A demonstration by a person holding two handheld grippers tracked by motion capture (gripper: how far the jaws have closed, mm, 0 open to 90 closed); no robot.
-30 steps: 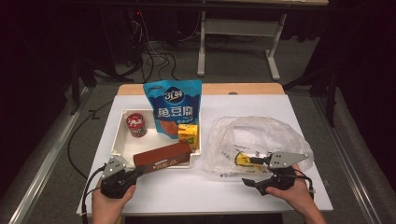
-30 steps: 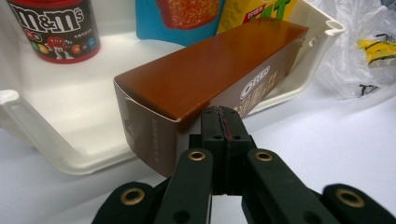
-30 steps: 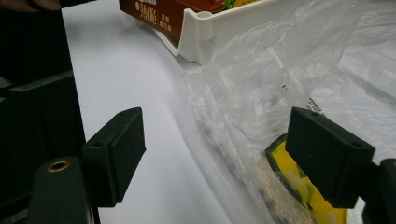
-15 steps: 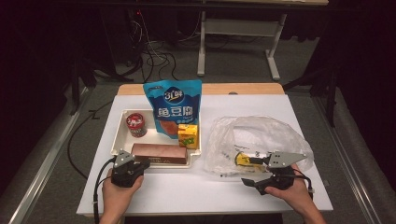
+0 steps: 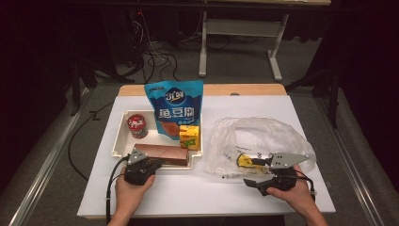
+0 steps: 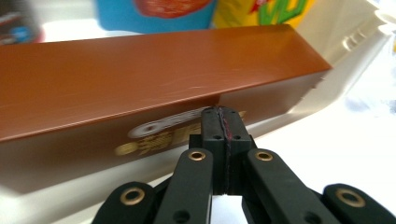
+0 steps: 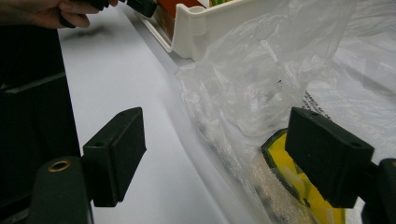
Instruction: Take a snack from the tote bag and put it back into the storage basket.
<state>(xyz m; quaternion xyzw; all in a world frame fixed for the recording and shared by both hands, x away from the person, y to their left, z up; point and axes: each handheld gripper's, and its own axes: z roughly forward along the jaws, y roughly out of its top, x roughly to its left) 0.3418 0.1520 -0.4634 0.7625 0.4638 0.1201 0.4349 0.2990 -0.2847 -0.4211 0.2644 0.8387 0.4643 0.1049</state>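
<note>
**Colours on my table**

My left gripper is black, with brass-coloured rivets and a thin red line down the seam of its jaws. The box in front of it is glossy reddish brown with a gold and white mark on its side. It lies in a cream-white tray. In there too: a red can with a white patch, a blue pouch with white lettering and an orange-red picture, and a yellow carton with green print. My right gripper is black as well, its top plate grey. The bag is clear, showing something yellow with a black edge inside. The table is white
</note>
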